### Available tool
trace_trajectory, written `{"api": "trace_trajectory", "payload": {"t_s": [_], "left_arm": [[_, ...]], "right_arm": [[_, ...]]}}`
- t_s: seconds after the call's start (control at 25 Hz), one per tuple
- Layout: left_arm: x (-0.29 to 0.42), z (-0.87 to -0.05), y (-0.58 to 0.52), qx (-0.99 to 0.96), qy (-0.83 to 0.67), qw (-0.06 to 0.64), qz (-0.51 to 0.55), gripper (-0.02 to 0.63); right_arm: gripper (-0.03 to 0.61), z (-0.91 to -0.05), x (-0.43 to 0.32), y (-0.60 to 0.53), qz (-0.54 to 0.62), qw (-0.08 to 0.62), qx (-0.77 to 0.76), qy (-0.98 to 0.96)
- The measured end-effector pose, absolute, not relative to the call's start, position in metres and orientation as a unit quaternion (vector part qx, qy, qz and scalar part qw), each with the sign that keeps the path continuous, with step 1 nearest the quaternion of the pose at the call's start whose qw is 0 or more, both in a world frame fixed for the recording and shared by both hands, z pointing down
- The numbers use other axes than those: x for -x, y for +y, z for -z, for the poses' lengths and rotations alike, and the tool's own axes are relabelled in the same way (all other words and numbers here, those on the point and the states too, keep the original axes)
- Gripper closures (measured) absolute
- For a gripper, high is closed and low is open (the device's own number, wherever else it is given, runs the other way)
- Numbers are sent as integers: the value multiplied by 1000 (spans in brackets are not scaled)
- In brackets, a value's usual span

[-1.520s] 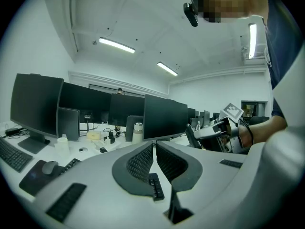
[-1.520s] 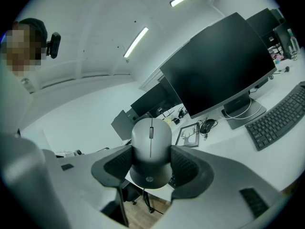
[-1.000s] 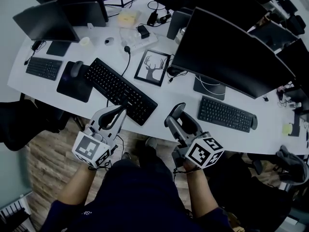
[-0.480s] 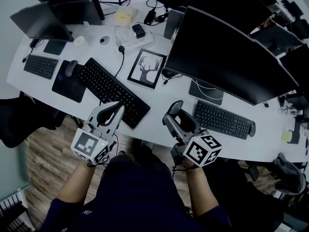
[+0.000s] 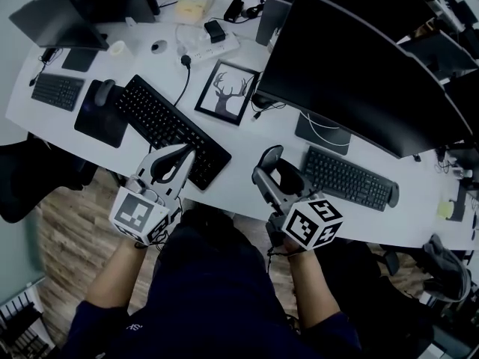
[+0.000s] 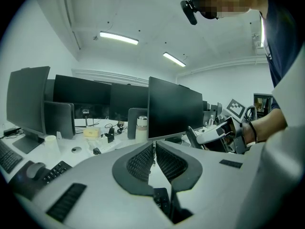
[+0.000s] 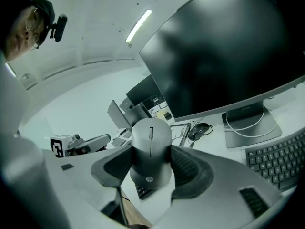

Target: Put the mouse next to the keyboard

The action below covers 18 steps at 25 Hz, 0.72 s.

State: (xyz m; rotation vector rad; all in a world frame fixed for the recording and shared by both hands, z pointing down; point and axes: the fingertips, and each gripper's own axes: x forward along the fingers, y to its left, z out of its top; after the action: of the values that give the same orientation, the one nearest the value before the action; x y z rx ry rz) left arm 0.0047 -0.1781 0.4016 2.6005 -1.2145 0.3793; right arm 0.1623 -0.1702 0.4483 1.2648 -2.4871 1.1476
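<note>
A grey mouse [image 7: 150,137] is clamped between the pads of my right gripper [image 7: 151,157], its buttons pointing away from me. In the head view that gripper [image 5: 270,164] hangs over the desk's front edge, between the long black keyboard [image 5: 168,129] on its left and a second black keyboard [image 5: 348,178] on its right. The second keyboard's keys [image 7: 281,159] show low at the right of the right gripper view. My left gripper [image 5: 184,155] is over the near edge of the long keyboard. Its jaws [image 6: 154,146] are shut and hold nothing.
A big dark monitor [image 5: 352,73] on a stand fills the desk's right side. A framed deer picture [image 5: 228,96] lies behind the long keyboard. Further left a second mouse [image 5: 102,91] sits on a black pad beside a small keyboard [image 5: 56,92]. Cables and a power strip [image 5: 209,48] lie at the back.
Both grippers have come a little forward and lower over the desk's front edge. The mouse stays in the right gripper, and the left jaws stay shut.
</note>
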Motion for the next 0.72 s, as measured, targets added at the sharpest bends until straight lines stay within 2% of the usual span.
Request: {"api": "trace_trajectory", "payload": {"t_s": [0.72], "left_arm": [[11,-447,-184,-907,-358,162,-152,571]], "right_arm": [[321,-529,-155,-152,-378,174,-468,-780]]}}
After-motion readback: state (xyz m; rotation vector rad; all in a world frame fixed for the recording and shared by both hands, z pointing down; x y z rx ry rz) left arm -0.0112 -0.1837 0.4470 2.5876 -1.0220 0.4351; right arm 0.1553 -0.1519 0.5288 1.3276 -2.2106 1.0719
